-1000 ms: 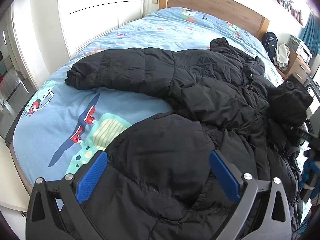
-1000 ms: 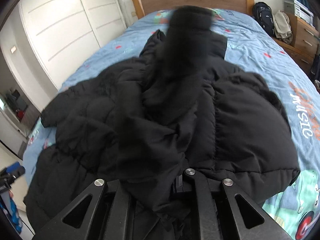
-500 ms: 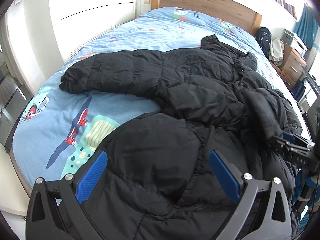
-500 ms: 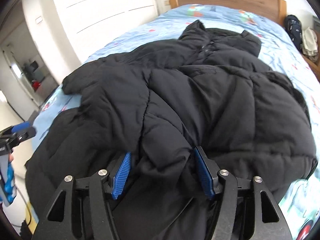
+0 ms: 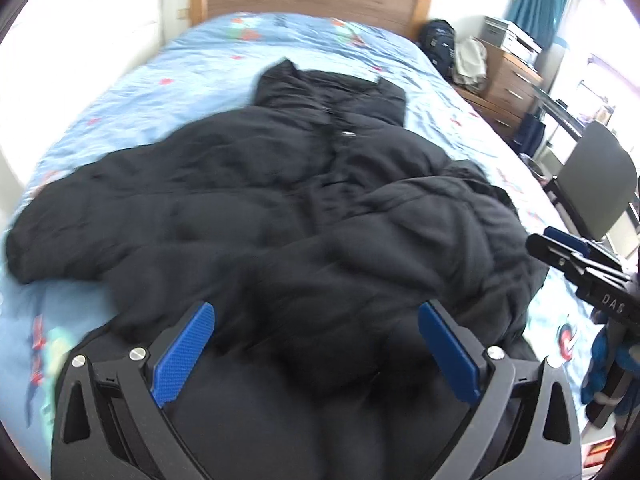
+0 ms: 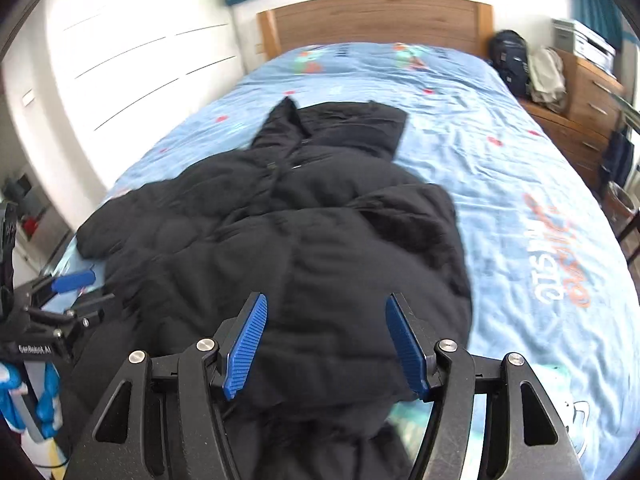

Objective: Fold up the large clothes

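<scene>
Blue ribbed pads face each other across a wide gap on the left tool (image 5: 316,350), which hangs above the near part of a black puffer coat (image 5: 280,208) with nothing pinched between its jaws. The right tool (image 6: 326,338) likewise stands with its jaws parted, having just let them spring apart; the coat's near hem bulges below and between the pads, but they do not press on it. In the left wrist view the right tool shows at the right edge, just beside the coat's right flank; in the right wrist view the left tool appears at the left edge, near the coat's outstretched sleeve (image 6: 120,224).

Beyond both tools the coat lies spread on a bed (image 6: 500,168) covered by a light blue printed sheet. Its collar end points toward the far wooden headboard (image 6: 376,20), one sleeve reaches out to the left, and the right side looks folded over the body. Further off to the right, a dark backpack (image 6: 510,60) rests beside a wooden dresser (image 6: 592,96). White wardrobe doors (image 6: 132,52) line the left wall.
</scene>
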